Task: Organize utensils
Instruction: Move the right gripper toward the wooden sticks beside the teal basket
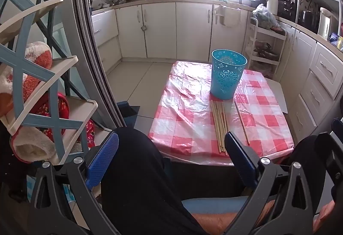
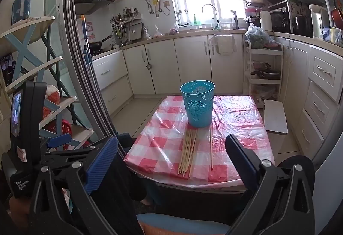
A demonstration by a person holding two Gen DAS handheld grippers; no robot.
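Fingers of the left gripper (image 1: 171,159) stand spread wide, grasping nothing, short of the table (image 1: 171,138). The right gripper (image 2: 171,162) is likewise released and bare, near the table's front edge. Ahead, a chopstick bundle (image 2: 188,153) lies on the checked cloth, one stray stick (image 2: 210,149) just beside it. A blue cup (image 2: 198,104) stands upright at their far ends.

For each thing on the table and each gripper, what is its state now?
Blue cup: upright, open top, apparently empty.
Chopstick bundle: lying flat before the cup.
Single chopstick: lying flat, apart from the bundle.
Left gripper: open, holding nothing.
Right gripper: open, holding nothing.
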